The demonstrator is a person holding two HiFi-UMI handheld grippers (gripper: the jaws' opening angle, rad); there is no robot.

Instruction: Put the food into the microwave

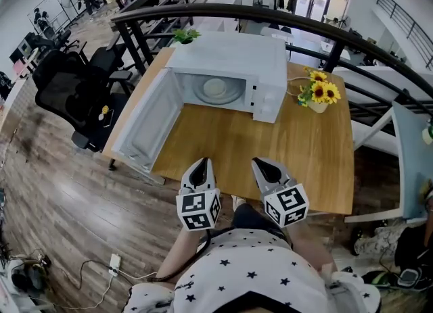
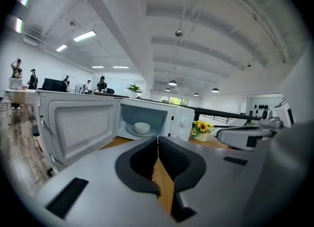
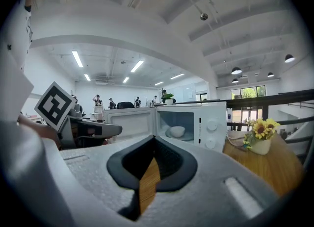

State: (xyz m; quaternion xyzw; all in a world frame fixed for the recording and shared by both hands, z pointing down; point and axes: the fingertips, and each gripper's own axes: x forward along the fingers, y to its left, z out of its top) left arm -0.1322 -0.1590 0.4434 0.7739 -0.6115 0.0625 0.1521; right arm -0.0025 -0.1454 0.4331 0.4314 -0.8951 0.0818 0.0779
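A white microwave (image 1: 233,61) stands at the back of the wooden table (image 1: 318,163) with its door (image 1: 150,124) swung wide open to the left. Inside, a white bowl (image 1: 215,88) sits on the turntable; the left gripper view also shows the bowl (image 2: 142,128), as does the right gripper view (image 3: 177,131). My left gripper (image 1: 201,163) hovers near the table's front edge, shut and empty, its jaws meeting at the tip (image 2: 157,138). My right gripper (image 1: 261,163) is beside it, also shut with nothing held (image 3: 154,138). Both point toward the microwave, well short of it.
A vase of sunflowers (image 1: 318,95) stands right of the microwave. A small potted plant (image 1: 184,35) sits at the back left corner. A dark railing (image 1: 284,17) curves behind the table. Office chairs (image 1: 74,92) stand to the left on the wood floor.
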